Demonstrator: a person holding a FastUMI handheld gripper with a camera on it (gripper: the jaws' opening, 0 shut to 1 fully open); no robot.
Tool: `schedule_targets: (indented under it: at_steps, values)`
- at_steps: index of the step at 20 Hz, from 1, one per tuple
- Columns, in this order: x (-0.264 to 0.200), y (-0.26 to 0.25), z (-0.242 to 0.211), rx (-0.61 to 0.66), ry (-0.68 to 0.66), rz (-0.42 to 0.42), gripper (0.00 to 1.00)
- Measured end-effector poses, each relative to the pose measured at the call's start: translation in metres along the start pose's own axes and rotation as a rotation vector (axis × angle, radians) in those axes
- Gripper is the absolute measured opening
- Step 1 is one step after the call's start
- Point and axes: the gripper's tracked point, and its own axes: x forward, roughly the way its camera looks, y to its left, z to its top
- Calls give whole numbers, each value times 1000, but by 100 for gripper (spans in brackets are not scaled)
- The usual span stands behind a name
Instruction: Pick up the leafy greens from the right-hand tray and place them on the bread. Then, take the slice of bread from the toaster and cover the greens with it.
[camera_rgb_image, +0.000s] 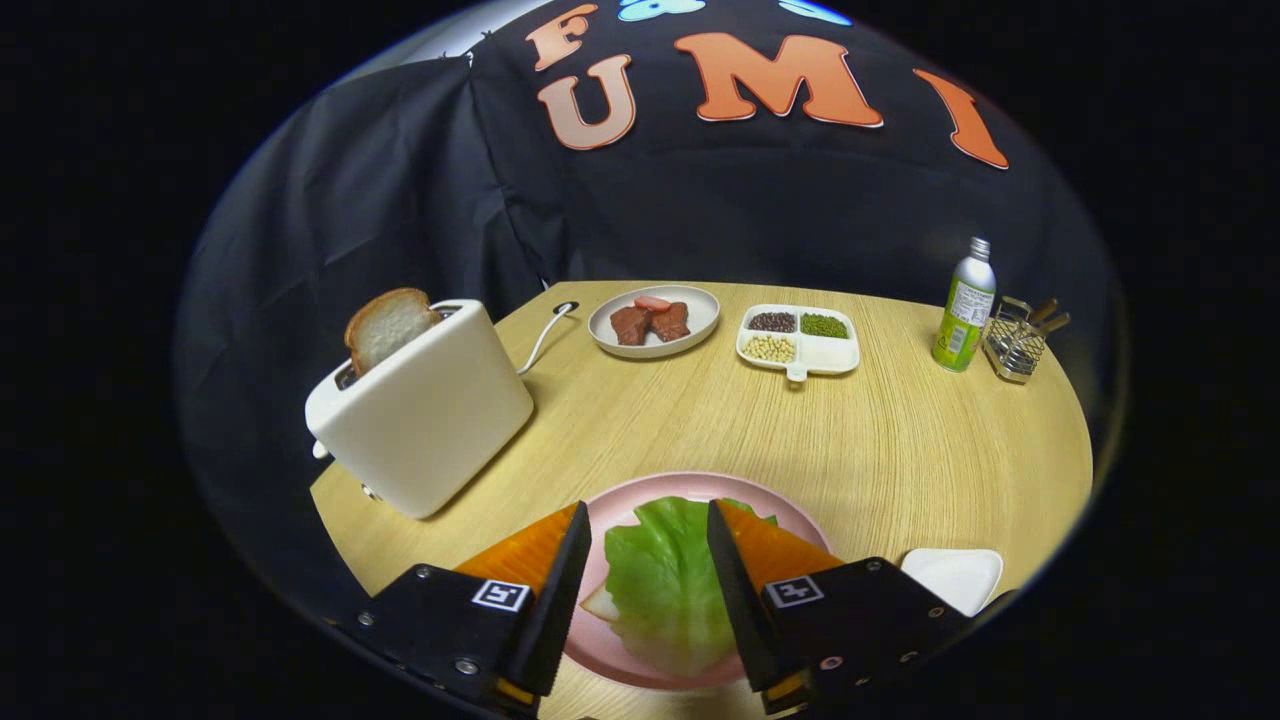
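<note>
A green lettuce leaf (665, 580) lies on the pink plate (690, 486), covering a slice of bread whose pale corner (600, 606) peeks out at its left. My gripper (647, 510) is open, its fingers standing on either side of the leaf and apart from it, nothing pressed between them. Beyond the left finger stands a white toaster (425, 415) with a slice of bread (388, 325) sticking up from its slot. A white tray (955, 578) lies just right of the right finger, bare where it shows.
At the far side of the wooden table (900, 450) are a plate of meat pieces (653, 322), a divided dish of beans (798, 340), a green bottle (965, 310) and a wire holder (1015, 345). The toaster's cord (545, 335) trails toward the back.
</note>
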Motion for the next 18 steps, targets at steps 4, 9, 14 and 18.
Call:
schedule_targets:
  at_steps: [4, 9, 14, 18]
  values:
    - [-4, 20, 36, 58, -15, 37, 80]
    - [-16, 51, 87, 81, -34, 80, 84]
    - [-19, 98, 126, 97, -12, 137, 92]
    - [-16, 133, 139, 115, 50, 183, 93]
